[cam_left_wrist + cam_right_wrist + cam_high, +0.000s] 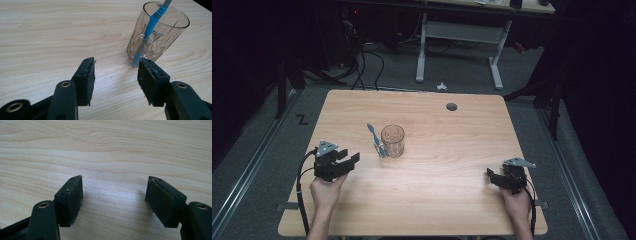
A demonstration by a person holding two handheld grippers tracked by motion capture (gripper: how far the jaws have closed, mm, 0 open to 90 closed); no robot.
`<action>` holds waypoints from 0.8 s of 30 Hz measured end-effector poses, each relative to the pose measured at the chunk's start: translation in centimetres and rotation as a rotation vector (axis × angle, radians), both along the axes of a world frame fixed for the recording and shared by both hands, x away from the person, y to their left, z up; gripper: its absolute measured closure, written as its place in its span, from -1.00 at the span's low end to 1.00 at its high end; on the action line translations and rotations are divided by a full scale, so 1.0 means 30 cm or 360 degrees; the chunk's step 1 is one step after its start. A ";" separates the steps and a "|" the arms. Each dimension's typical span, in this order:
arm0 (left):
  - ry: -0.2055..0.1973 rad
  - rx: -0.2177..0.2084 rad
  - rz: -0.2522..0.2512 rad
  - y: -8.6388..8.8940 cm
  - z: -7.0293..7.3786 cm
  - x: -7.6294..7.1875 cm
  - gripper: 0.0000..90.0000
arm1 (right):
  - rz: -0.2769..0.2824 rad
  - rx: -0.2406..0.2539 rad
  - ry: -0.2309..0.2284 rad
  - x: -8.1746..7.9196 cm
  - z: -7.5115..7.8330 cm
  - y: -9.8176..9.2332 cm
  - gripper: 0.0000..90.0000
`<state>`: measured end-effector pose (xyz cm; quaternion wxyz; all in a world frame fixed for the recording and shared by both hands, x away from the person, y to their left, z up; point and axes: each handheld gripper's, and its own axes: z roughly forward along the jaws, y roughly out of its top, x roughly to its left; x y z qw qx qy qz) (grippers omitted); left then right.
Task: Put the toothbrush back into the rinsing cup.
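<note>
Two black jaws of the left gripper stand apart in the foreground of the left gripper view, released and grasping nothing, their pads aimed at a clear cut-glass tumbler just ahead on the pale wooden tabletop. A blue toothbrush stands inside the tumbler, leaning against its rim with one end down at the base of the glass. From the high view, the tumbler sits upright near the middle of the tabletop, the toothbrush slanting out toward the left, while the left gripper hovers near it, apart from both. The right gripper rests well away at the right edge; in its own view the right gripper is likewise spread wide over bare wood, holding nothing. With the brush already in the glass and both grippers free, the placing appears done; little seems left beyond drawing the hands back.
</note>
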<state>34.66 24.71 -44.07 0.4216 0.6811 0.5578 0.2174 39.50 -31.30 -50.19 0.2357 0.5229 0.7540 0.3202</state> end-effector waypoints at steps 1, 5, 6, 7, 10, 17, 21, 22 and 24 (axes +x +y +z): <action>0.0001 0.0004 0.0002 0.000 -0.002 -0.001 0.07 | -0.0002 0.0000 0.0001 0.000 0.000 0.000 -0.32; 0.0013 0.0011 0.0011 0.002 -0.013 -0.004 0.07 | -0.0002 0.0000 0.0001 0.000 0.000 0.000 -0.32; 0.0015 0.0010 0.0012 0.003 -0.015 -0.004 0.06 | 0.0000 0.0000 0.0000 0.000 0.000 0.000 -0.32; 0.0022 0.0014 0.0016 0.004 -0.018 -0.004 0.06 | -0.0003 0.0000 0.0001 0.000 0.000 0.000 -0.32; 0.0027 0.0016 0.0017 0.003 -0.024 -0.005 0.06 | -0.0002 0.0000 0.0001 0.000 0.000 0.000 -0.32; 0.0051 0.0014 0.0022 0.001 -0.046 -0.005 0.05 | -0.0002 0.0000 0.0001 0.000 0.000 0.000 -0.32; 0.0066 0.0026 0.0021 -0.002 -0.060 -0.005 0.05 | -0.0002 0.0000 0.0001 0.000 0.000 0.000 -0.32; 0.0069 0.0028 0.0020 -0.003 -0.062 -0.004 0.05 | -0.0002 0.0000 0.0001 0.000 0.000 0.000 -0.32; 0.0075 0.0033 0.0017 -0.005 -0.068 -0.003 0.05 | -0.0002 0.0000 0.0001 0.000 0.000 0.000 -0.32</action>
